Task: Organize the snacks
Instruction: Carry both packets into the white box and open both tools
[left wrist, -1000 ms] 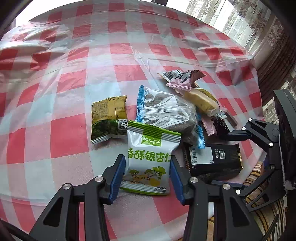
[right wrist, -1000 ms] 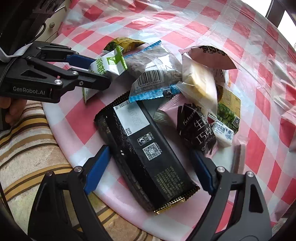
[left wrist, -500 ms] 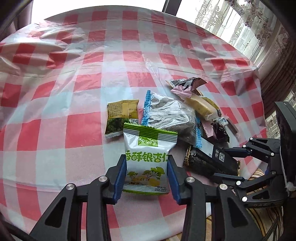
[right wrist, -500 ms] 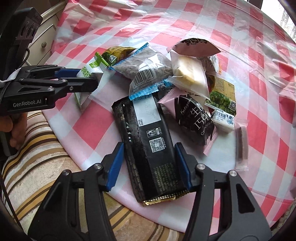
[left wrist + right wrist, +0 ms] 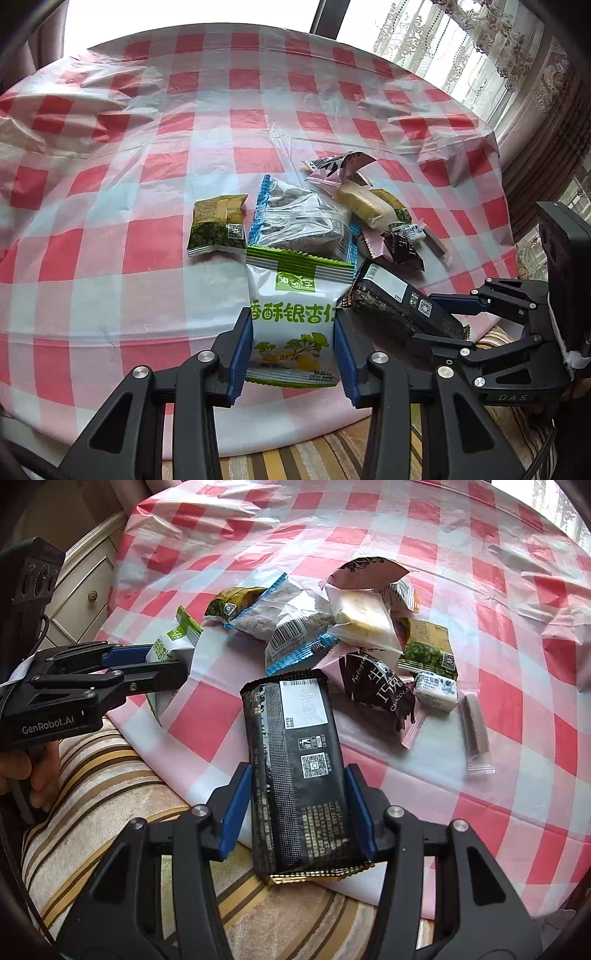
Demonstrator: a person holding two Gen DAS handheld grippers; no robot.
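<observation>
We logged: left tongs (image 5: 291, 354) clamped green-white packet (image 5: 295, 314); right tongs (image 5: 299, 808), just closing, gripped black bar (image 5: 299, 760); other snacks (image 5: 332, 627) on worktop (image 5: 147, 184).

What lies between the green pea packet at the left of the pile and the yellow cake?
In the left wrist view, the clear blue-edged packet lies between the pea packet and the yellow cake.

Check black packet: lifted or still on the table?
Lifted: the black packet is clamped in the right tool, its lower end hanging past the table edge.
</observation>
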